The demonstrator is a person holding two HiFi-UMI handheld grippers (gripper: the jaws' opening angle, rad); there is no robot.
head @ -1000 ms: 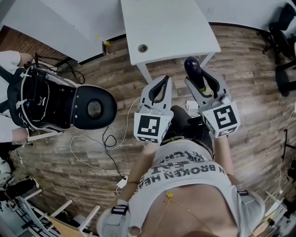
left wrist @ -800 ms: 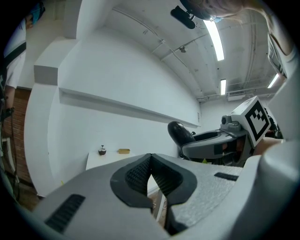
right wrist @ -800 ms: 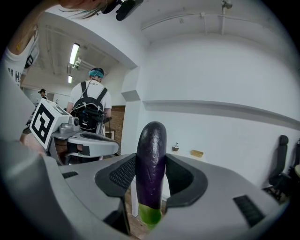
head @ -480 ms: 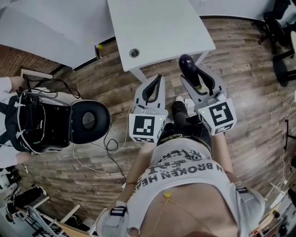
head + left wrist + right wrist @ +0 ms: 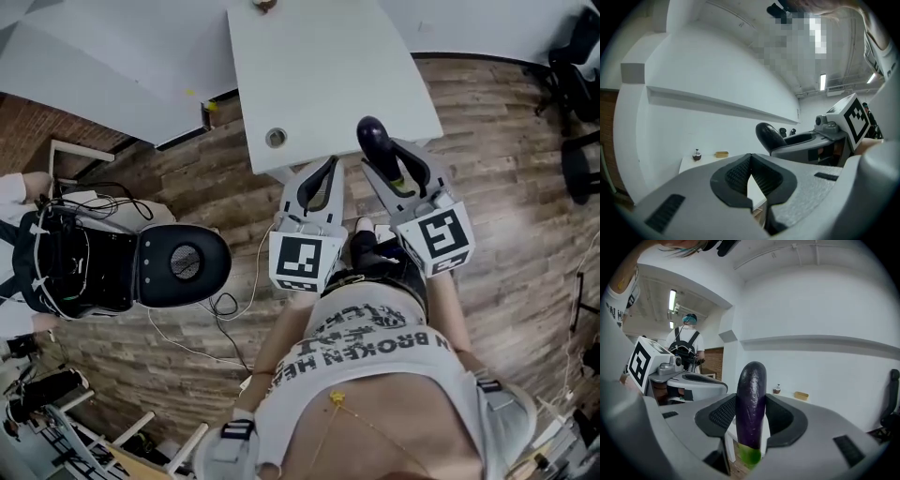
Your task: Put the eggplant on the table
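2 tools sit side by side at the centre of the head view, just below the white surface [image 5: 319, 75]. The right tool [image 5: 392, 161] is clamped on the dark purple eggplant [image 5: 372, 139], which stands upright between its pads with the green stem end down. The eggplant's rounded tip shows against the surface's near edge. The left tool [image 5: 322, 169] has its jaws closed tip to tip and holds nothing.

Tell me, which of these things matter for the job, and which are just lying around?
Job: eggplant; right hand-held gripper clamping it; white table.

Lying about: left hand-held gripper, shut and empty; office chairs; small yellow box on the table.
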